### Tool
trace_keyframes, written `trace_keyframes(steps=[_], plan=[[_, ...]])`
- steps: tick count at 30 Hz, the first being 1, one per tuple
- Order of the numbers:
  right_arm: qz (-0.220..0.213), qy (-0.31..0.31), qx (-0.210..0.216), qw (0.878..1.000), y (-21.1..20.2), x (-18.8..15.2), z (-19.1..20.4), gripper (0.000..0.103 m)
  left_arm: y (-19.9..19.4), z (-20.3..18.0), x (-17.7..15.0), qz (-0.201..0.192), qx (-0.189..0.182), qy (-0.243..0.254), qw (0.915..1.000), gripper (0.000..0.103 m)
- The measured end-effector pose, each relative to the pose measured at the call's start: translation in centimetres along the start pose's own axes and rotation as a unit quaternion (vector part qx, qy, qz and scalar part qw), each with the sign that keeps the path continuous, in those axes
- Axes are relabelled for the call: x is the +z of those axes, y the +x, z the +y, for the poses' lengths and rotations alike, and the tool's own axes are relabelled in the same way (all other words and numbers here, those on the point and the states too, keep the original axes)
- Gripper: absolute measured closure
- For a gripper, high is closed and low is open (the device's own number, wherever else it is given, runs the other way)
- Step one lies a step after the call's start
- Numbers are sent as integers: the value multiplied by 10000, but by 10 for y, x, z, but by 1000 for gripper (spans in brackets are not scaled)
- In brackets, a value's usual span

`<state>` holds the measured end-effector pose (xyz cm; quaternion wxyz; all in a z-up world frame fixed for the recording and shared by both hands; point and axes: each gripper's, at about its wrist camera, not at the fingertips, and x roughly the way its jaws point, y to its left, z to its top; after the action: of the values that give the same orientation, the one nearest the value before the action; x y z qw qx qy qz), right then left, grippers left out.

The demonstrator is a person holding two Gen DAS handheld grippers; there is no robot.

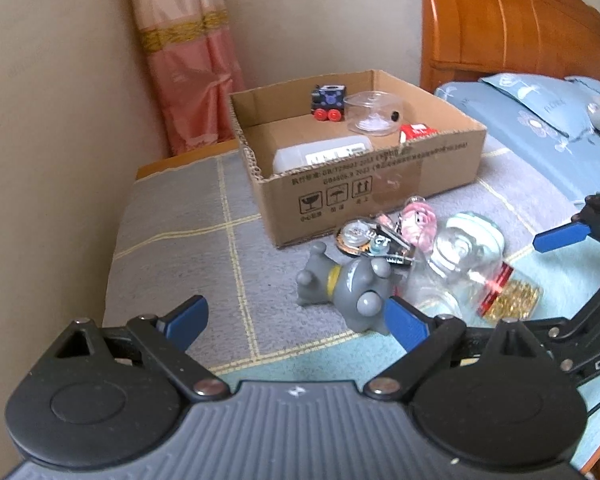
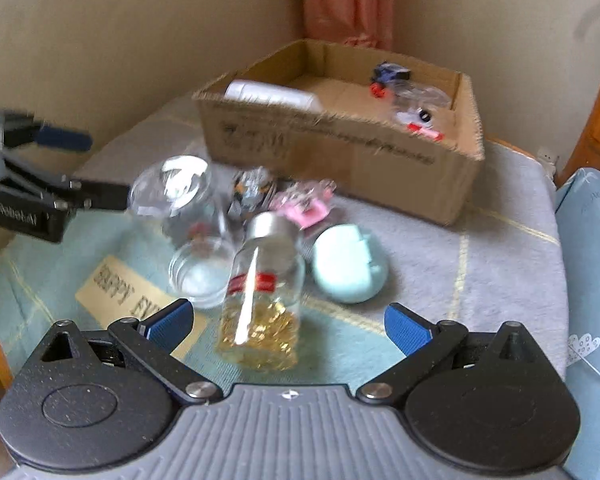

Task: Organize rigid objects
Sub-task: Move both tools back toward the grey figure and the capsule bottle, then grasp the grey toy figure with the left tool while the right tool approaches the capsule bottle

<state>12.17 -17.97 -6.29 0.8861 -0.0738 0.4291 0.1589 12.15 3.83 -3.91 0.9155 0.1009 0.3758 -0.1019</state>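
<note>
A cardboard box [image 1: 380,176] stands on the blanket and holds a toy train [image 1: 327,100], a clear round tub [image 1: 374,114] and a white case [image 1: 320,156]. In front of it lie a grey toy figure [image 1: 348,284], a correction tape [image 1: 370,240], a pink trinket [image 1: 420,220], a clear glass jar [image 1: 468,248] and a small bottle of gold bits [image 2: 260,300]. My left gripper [image 1: 296,324] is open just short of the grey figure. My right gripper [image 2: 290,324] is open with the bottle lying between its fingers, pads apart from it.
A pale green oval case [image 2: 350,264] lies right of the bottle, a clear dish [image 2: 200,276] and a "HAPPY" card [image 2: 120,300] to its left. A beige wall, a pink curtain [image 1: 188,60] and a wooden headboard [image 1: 500,20] bound the space. Blue bedding [image 1: 540,120] lies to the right.
</note>
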Motion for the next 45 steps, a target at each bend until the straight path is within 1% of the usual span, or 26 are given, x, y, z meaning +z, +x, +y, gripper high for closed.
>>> trace_keyframes(steps=[4, 7, 13, 19, 22, 28, 31, 33, 34, 37, 40, 45], plan=[[99, 115, -200, 9997, 7, -8, -5, 0, 7, -4, -5, 71, -95, 159, 9998, 8], [112, 303, -246, 9992, 5, -14, -16, 0, 13, -7, -7, 140, -227, 250, 9993, 8], [35, 649, -503, 9966, -2, -22, -38, 0, 22, -13, -7, 167, -335, 397, 9985, 8], [82, 959, -691, 9930, 7, -31, -52, 0, 32, -16, -5, 137, -430, 577, 9973, 8], [-21, 906, -742, 9931, 5, -37, -50, 0, 38, -16, -4, 42, -457, 659, 9968, 8], [-232, 797, -808, 9933, 4, -45, -45, 0, 54, -16, -4, -122, -631, 821, 9946, 9], [-279, 794, -805, 9932, 2, -46, -45, 0, 57, -18, -4, -226, -730, 949, 9925, 14], [-294, 790, -805, 9932, 1, -47, -44, 0, 59, -19, -4, -228, -819, 965, 9917, 28], [-299, 785, -803, 9932, 1, -47, -44, 0, 59, -19, -5, -190, -897, 959, 9912, 29], [-300, 785, -804, 9932, 0, -47, -42, 0, 57, -20, -7, -225, -841, 949, 9917, 29], [-312, 786, -812, 9931, 0, -47, -42, 0, 53, -18, -10, -175, -756, 840, 9934, 29], [-300, 806, -820, 9929, -1, -48, -39, 0, 46, -9, -18, -87, -505, 661, 9965, 29]])
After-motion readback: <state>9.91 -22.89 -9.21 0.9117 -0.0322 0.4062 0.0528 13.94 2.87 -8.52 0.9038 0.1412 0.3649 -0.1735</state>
